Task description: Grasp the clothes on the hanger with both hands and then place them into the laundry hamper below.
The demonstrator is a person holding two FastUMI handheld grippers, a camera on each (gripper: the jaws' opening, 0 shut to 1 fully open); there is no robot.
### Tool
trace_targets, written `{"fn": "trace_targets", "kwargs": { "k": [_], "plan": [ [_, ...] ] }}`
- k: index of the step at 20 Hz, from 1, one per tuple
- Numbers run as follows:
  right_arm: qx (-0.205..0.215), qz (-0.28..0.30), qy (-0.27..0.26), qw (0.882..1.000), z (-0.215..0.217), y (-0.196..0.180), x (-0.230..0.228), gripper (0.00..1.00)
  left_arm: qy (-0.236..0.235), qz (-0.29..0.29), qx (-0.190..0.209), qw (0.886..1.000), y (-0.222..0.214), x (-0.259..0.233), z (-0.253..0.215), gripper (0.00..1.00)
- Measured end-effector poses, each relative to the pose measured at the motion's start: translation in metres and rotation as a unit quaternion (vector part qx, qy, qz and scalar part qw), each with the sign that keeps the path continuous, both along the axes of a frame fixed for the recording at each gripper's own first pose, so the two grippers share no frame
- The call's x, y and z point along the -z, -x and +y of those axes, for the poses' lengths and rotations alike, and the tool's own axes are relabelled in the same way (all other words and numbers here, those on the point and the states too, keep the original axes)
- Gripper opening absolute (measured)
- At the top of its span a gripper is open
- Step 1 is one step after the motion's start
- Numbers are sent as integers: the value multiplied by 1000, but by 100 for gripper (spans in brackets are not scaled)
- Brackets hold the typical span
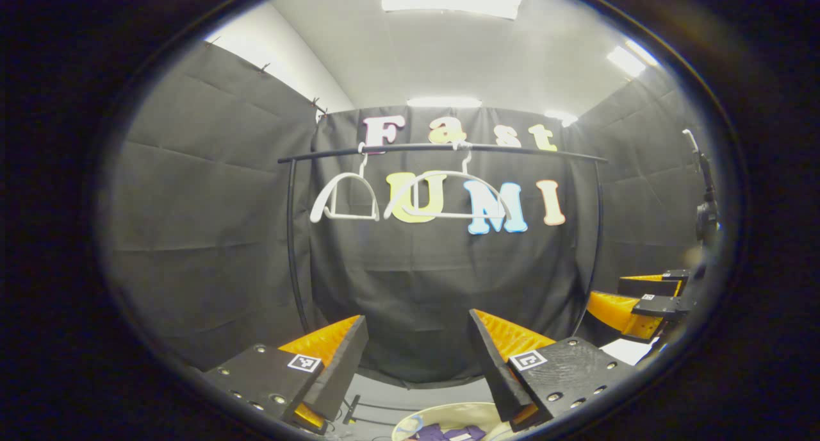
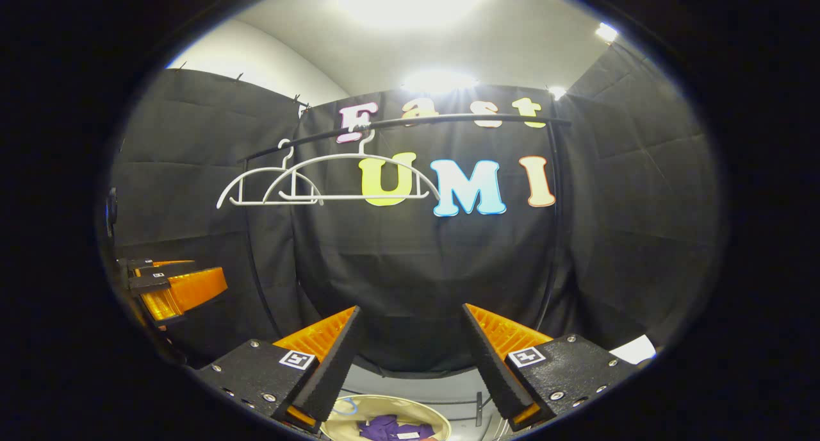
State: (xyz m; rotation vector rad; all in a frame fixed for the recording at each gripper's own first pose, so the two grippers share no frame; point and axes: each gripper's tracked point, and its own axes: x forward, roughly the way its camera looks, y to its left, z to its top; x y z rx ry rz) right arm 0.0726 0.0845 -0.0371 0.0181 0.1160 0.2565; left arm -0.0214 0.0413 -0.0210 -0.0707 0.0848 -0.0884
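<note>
Below both grippers, at the bottom edge of each view, sits the round pale laundry hamper [image 2: 384,406], with purple clothes [image 2: 384,426] lying crumpled inside it; in the left gripper view the same hamper [image 1: 448,416] and clothes [image 1: 445,432] show between the fingers; the bundle's long axis and which way it points cannot be told from so small a glimpse. The left gripper [image 1: 419,357] has its jaws spread wide and holds nothing; the right gripper [image 2: 410,354] is likewise spread wide and holds nothing. Higher up, a black rail [image 1: 442,149] runs level across the booth on black uprights; two white hangers hang from it side by side, both bare, their bars lying along the rail; the left hanger [image 1: 344,200] is turned more edge-on in the left gripper view, while the right hanger [image 1: 448,197] faces more broadly; in the right gripper view the two overlap, one [image 2: 269,188] partly behind the other [image 2: 359,178]. The right gripper also shows at the right edge of the left gripper view [image 1: 647,303], fingers apart; the left gripper shows at the left edge of the right gripper view [image 2: 170,287].
</note>
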Motion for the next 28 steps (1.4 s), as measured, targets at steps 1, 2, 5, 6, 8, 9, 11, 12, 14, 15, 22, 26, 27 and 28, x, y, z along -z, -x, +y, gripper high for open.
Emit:
{"fn": "trace_targets", "kwargs": {
  "k": [1,2,5,6,8,9,11,12,14,15,22,26,27,28],
  "plan": [
    [4,-9,0,1000,-4,3,-6,94,-1,-7,-3,1000,4,-6,2,96],
    [10,-21,1,1000,-8,5,-13,93,-2,-13,-6,1000,6,-12,6,96],
    [25,-45,5,999,-18,9,-22,93,3,-28,-13,1000,6,-23,17,96],
    [27,-49,3,998,-19,10,-24,93,1,-36,-15,999,7,-29,20,96],
    [35,-54,0,998,-24,13,-29,93,-11,-47,-19,999,11,-36,26,96],
    [38,-57,-1,998,-25,13,-30,92,-14,-49,-19,999,13,-38,26,96],
    [41,-60,1,997,-27,12,-33,93,-14,-55,-18,998,12,-42,24,84],
    [42,-62,2,997,-28,11,-33,94,-14,-58,-17,998,12,-45,22,84],
    [43,-63,2,997,-29,11,-35,94,-12,-63,-16,998,12,-50,19,84],
    [43,-64,2,997,-30,10,-36,94,-11,-66,-14,998,13,-52,17,84],
    [43,-75,1,996,-32,13,-44,94,-5,-71,-9,997,12,-55,10,84],
    [45,-79,2,996,-36,14,-48,93,-5,-72,-7,997,10,-55,8,84],
    [45,-81,2,996,-36,12,-48,92,-5,-72,-6,997,10,-56,6,84],
    [46,-81,2,996,-36,10,-49,93,-5,-74,-5,997,10,-56,6,84]
  ]
}}
